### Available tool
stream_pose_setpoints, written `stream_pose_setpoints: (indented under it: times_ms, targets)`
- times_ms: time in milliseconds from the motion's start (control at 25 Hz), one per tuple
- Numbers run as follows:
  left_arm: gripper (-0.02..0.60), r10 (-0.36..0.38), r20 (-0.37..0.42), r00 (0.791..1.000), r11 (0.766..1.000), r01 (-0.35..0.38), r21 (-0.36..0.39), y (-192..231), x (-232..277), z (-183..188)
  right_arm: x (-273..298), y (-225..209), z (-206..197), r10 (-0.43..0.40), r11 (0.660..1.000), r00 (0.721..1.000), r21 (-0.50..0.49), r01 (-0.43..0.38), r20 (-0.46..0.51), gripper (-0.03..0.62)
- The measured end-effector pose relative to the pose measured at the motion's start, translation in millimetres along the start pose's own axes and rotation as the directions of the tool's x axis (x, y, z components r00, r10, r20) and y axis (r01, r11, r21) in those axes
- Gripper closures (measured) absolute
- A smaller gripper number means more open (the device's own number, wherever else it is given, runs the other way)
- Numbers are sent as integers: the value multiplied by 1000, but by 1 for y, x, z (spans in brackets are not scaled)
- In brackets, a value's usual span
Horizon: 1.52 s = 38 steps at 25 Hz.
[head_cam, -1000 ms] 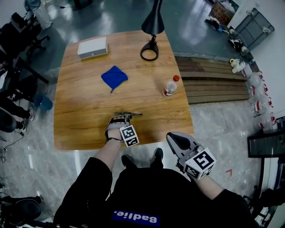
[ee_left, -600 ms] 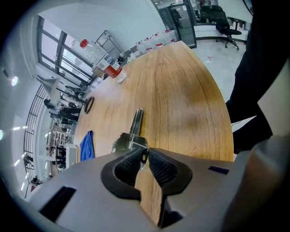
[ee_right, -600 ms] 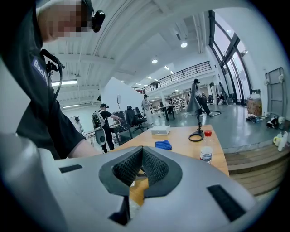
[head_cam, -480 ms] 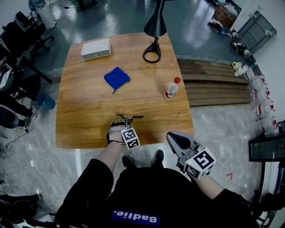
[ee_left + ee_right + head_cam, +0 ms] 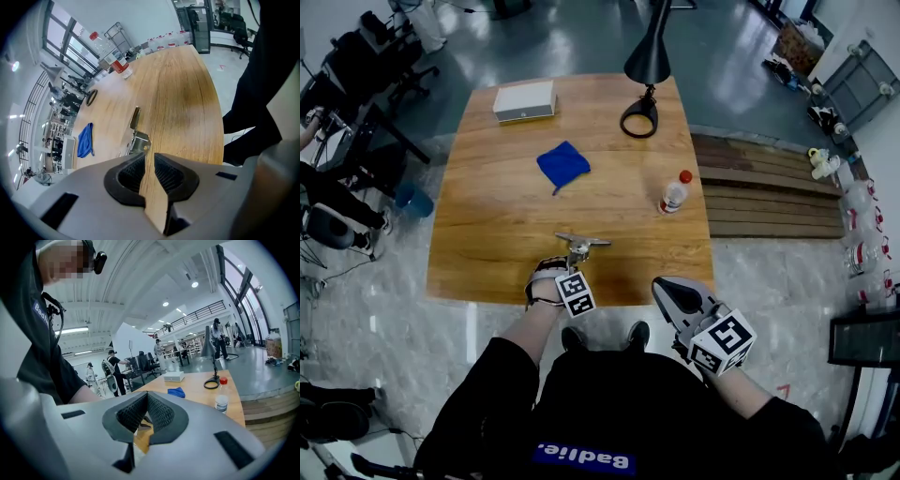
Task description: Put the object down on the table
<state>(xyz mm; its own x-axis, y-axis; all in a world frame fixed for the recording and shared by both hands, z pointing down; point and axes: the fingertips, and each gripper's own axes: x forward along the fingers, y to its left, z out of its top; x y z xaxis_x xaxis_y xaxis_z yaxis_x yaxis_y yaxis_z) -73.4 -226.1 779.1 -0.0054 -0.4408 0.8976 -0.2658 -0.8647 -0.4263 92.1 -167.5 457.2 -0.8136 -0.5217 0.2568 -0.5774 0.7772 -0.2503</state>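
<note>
Object: small metal piece, lying flat on the wooden table in the lower middle of the head view, close to the near edge; what kind of tool it is I cannot tell.
Left gripper: the left gripper sits low, just behind the metal piece, and points at it. In the left gripper view its jaws are slightly spread, with only bare wood in the gap and the piece just beyond the tips. That reads as a release, with the load resting on the table.
Right gripper: the right gripper is held off the table edge at lower right, jaws pressed together on nothing. It looks parked so as to stay clear.
Bystanders: blue cloth, bottle, white box and lamp all lie farther up the frame, well apart from the drop spot.
Progress: by my judgement the put-down is done; only drawing the left gripper straight back without nudging the piece remains.
</note>
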Motion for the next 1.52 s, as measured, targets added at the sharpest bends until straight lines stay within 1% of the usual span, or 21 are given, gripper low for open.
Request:
stream_pose_setpoints:
  times_ms: [120,240,360,520,640,720,840,920,960,1000,1080,1120,1160,1280,1400,1520]
  targets:
    - [528,12,16,1000,997,-10,-71,-3,-20,0,-1,-2,2,46,999,999,-2,-46,14,589]
    - [528,31,46,998,983,-22,-183,-5,-48,2,1,-5,1,102,995,994,7,-103,28,589]
    - [528,65,82,994,958,-39,-283,-2,-83,9,4,-8,-6,159,987,987,25,-160,35,589]
    - [528,124,139,982,914,-58,-402,5,-131,21,4,-3,-10,203,979,978,22,-204,36,589]
    - [528,162,200,966,887,-54,-458,4,-170,25,-1,13,-2,209,978,977,-3,-209,48,589]
    - [528,193,247,949,869,-49,-493,4,-195,26,-3,25,1,198,980,979,-23,-197,56,589]
    - [528,234,319,918,841,-27,-540,0,-229,16,-2,44,-1,159,987,986,-33,-157,57,589]
    - [528,229,379,897,822,31,-569,-7,-248,6,0,62,-4,127,992,990,-25,-126,54,589]
    - [529,218,419,882,806,79,-586,-10,-257,1,1,73,-5,115,993,992,-23,-113,51,589]
    - [529,206,463,862,786,136,-603,-14,-266,-5,3,86,-8,105,994,993,-24,-104,45,589]
    - [529,196,548,813,743,241,-624,-21,-283,-18,10,114,-14,90,996,995,-31,-89,31,589]
    - [529,196,580,790,729,278,-625,-23,-292,-26,14,128,-17,83,996,996,-33,-82,27,589]
    - [529,197,605,772,721,304,-623,-26,-301,-34,17,142,-19,73,997,997,-33,-72,25,589]
    - [532,202,655,728,711,351,-610,-34,-326,-56,24,172,-31,41,999,999,-29,-41,11,589]
    - [560,228,695,682,703,378,-602,-29,-350,-64,26,186,-36,26,999,1000,-32,-26,7,589]
    - [572,267,715,647,715,365,-597,-23,-374,-62,26,195,-29,41,998,999,-56,-40,23,589]
